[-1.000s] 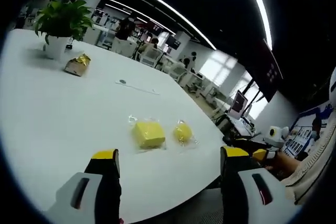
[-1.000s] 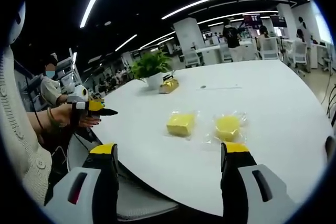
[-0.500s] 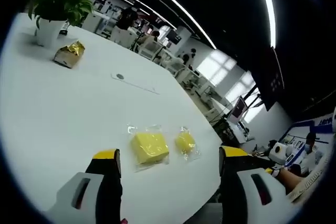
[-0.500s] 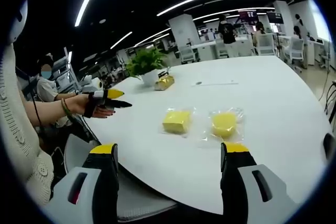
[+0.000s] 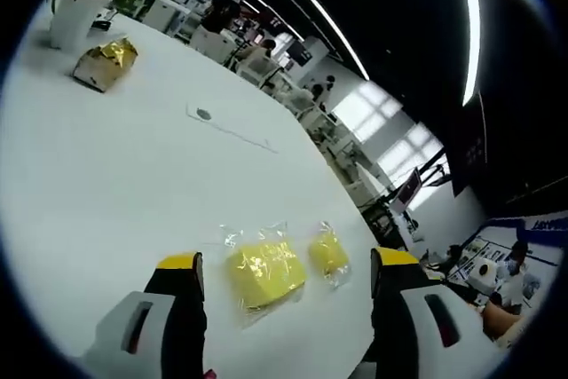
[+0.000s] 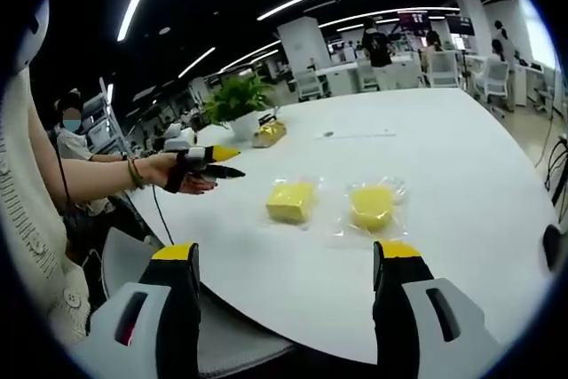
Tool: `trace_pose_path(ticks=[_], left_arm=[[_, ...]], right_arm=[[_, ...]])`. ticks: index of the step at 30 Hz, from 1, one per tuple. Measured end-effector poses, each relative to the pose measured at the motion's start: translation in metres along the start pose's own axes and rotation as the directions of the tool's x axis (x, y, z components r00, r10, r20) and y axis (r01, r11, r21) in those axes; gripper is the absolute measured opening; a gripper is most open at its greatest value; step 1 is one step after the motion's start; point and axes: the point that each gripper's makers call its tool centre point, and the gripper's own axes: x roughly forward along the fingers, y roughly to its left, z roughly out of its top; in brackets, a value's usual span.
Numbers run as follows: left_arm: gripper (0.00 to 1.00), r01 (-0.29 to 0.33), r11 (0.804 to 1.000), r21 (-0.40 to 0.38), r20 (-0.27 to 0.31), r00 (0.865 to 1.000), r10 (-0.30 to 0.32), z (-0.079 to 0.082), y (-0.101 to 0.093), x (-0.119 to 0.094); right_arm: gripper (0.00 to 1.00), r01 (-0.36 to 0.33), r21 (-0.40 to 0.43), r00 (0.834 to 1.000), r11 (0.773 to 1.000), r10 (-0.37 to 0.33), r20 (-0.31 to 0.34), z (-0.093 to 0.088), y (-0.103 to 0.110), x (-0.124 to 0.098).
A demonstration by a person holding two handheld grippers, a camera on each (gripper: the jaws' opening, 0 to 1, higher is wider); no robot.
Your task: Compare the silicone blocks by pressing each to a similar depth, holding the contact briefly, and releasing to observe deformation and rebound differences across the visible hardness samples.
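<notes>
Yellow-tipped, my left claw (image 5: 284,264) hangs open just above the white surface (image 5: 115,184), the square silicone block (image 5: 264,267) in its clear bag between the jaws, the rounder block (image 5: 329,254) just beside. My right claw (image 6: 288,255) is open too, short of both blocks. A potted plant (image 6: 238,102) stands far back.

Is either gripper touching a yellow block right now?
No. In the right gripper view, the left gripper hangs above the table, apart from both blocks, and the right gripper is short of them.
</notes>
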Motion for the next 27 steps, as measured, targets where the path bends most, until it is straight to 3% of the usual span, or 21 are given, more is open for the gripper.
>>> trace_pose_path(ticks=[4,18,25,27], left_arm=[[0.76,0.006,1.000,-0.023,-0.027,1.000,-0.007,-0.005,0.009,0.015],[0.71,0.085,0.978,-0.190,-0.022,0.996,-0.090,-0.009,0.030,0.055],[0.55,0.132,0.938,-0.321,-0.014,0.989,-0.144,-0.018,0.032,0.073],[0.48,0.124,0.930,-0.346,-0.007,0.991,-0.135,-0.019,0.036,0.077]], right_arm=[[0.75,0.014,0.006,1.000,1.000,-0.014,-0.011,-0.003,-0.002,-0.001],[0.74,0.061,0.020,0.997,0.998,-0.059,-0.058,-0.009,-0.014,-0.003],[0.74,0.092,0.017,0.994,0.996,-0.091,-0.061,-0.006,-0.024,-0.009],[0.74,0.099,0.021,0.993,0.995,-0.097,-0.064,-0.007,-0.026,-0.011]])
